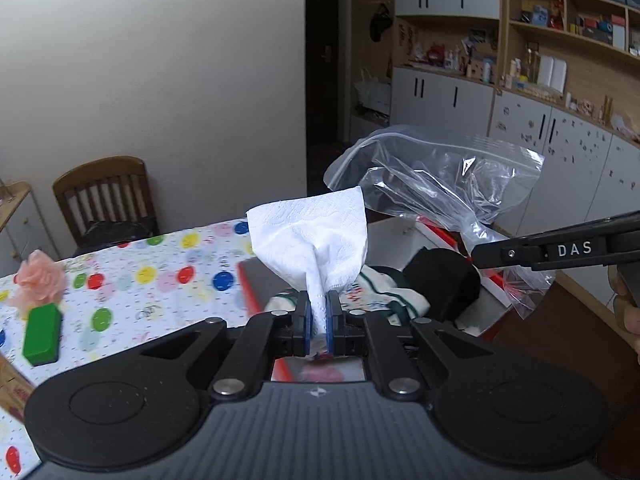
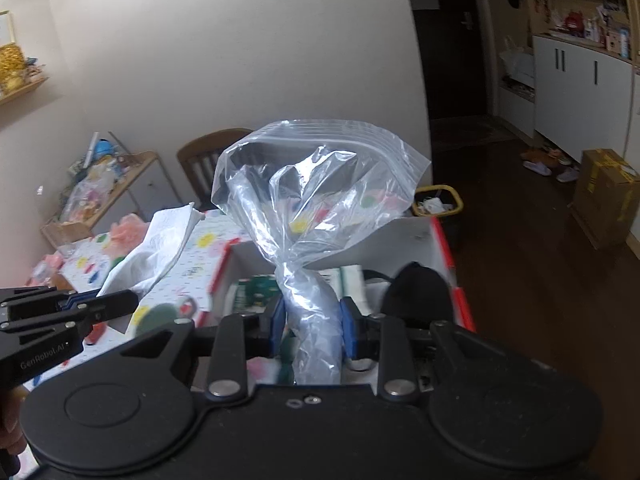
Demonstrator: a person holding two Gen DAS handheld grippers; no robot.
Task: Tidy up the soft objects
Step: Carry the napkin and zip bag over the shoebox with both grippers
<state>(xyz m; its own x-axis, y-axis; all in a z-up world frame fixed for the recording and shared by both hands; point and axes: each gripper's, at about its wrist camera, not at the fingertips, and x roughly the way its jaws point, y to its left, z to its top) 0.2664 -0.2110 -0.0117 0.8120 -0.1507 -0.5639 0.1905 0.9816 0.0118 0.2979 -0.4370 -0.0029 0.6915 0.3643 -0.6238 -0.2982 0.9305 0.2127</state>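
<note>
My left claw [image 1: 319, 312] pinches a crumpled white paper tissue [image 1: 316, 240], my right claw [image 2: 312, 322] grips a clear plastic zip bag [image 2: 320, 184], both above the red-rimmed white box [image 2: 408, 236] at the counter's [image 1: 160, 280] edge.

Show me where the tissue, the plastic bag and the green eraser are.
tissue [image 1: 316, 236]: left wrist view, its spread upper part.
plastic bag [image 2: 320, 184]: right wrist view, its crumpled middle.
green eraser [image 1: 42, 334]: left wrist view, its top face.

Left gripper [image 1: 319, 312]: jaws nearly together, clamped on white tissue [image 1: 316, 240], pitched below level.
Right gripper [image 2: 312, 322]: jaws partly apart, pressing bunched clear plastic bag [image 2: 316, 200]; in left view at 3 o'clock.
</note>
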